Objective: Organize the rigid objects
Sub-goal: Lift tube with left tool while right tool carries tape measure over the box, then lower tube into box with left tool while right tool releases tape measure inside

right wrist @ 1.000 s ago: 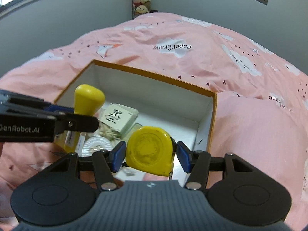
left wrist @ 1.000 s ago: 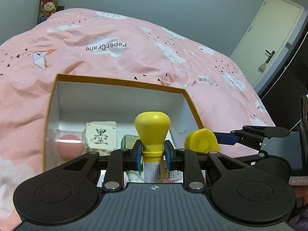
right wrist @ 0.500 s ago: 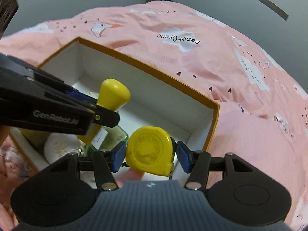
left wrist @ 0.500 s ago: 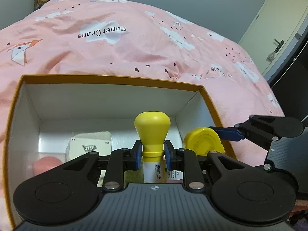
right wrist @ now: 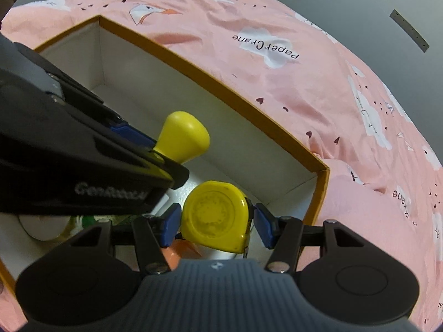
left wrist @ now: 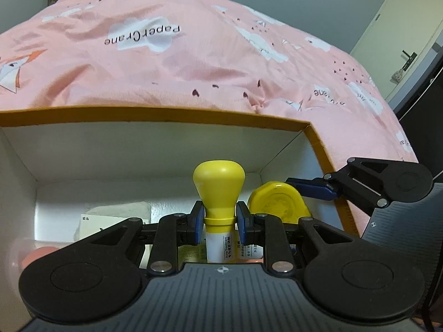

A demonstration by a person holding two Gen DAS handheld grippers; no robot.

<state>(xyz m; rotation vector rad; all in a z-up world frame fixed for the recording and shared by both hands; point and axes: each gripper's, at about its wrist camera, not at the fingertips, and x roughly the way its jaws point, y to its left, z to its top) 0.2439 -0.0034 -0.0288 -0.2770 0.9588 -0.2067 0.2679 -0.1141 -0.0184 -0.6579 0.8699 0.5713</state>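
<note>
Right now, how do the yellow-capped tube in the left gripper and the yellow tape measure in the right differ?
Shape: the yellow-capped tube has a bulbous cap on a slim white body; the tape measure is a flat rounded case.
Grip: the left gripper pinches the tube at its narrow neck; the right gripper spans the case's full width.
Both are yellow, clamped, over the open box.

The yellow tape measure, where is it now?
The yellow tape measure is in the right gripper, over the box's right end, beside the yellow-capped bottle.

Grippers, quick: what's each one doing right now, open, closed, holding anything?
Left gripper: closed on the yellow-capped tube, over the box.
Right gripper: closed on the yellow tape measure.
</note>
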